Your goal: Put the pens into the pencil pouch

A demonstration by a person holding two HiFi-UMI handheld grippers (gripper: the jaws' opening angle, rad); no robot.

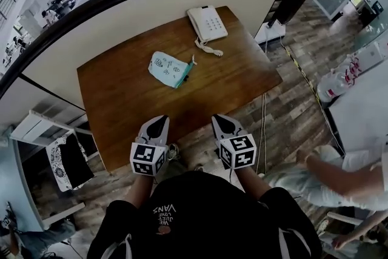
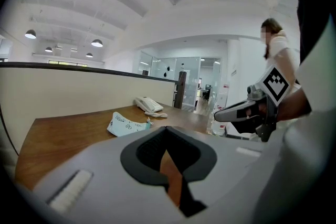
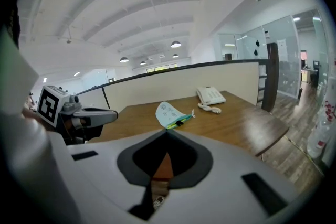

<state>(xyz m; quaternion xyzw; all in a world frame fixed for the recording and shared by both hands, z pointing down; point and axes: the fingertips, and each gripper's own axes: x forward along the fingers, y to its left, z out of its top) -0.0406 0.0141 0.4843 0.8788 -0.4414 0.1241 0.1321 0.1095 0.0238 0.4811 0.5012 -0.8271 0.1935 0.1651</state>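
My left gripper (image 1: pixel 160 121) sits over the near edge of the wooden table (image 1: pixel 121 100), its jaws pressed together with nothing between them, as the left gripper view (image 2: pixel 167 131) confirms. Ahead of it, toward the middle of the table, the light blue pencil pouch (image 1: pixel 169 68) lies flat, well apart from both grippers. Something green and dark shows at its right end, and I can't tell whether that is pens. Further back stands a white telephone (image 1: pixel 207 22), with its coiled cord lying beside it. My right gripper (image 1: pixel 219 120) hangs level with the left, and its jaws are likewise closed on nothing (image 3: pixel 167 132). At far right a person (image 1: pixel 339 182) sits on the plank floor.
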